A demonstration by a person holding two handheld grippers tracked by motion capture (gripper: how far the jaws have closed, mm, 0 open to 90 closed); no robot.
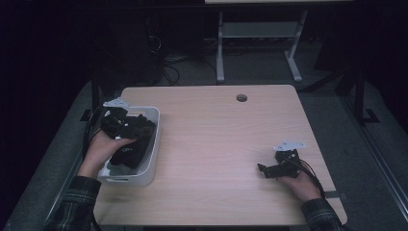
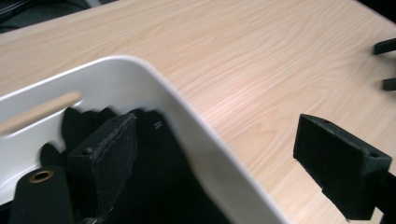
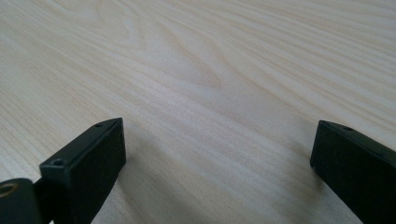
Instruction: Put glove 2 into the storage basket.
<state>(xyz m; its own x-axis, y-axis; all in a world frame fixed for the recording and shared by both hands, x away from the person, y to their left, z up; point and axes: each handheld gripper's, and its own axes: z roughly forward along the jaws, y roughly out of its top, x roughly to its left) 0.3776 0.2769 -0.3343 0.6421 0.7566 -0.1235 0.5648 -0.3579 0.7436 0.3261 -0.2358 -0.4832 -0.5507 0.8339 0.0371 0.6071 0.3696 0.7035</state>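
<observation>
Left gripper (image 1: pixel 126 124) jaws wide, straddling bin (image 1: pixel 153 159) wall over seemingly dark cloth (image 1: pixel 132 151).

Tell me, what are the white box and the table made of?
The white box looks like smooth plastic: its wall is one even white piece with rounded corners and a soft sheen. The table looks like pale wood, or a wood-look sheet over board: wavy grain lines run across it, with a flat matte finish. Which of the two, the pictures cannot settle.

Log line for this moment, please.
left tool: open, straddling white bin wall | black items: in bin | right tool: open, over bare table
</observation>
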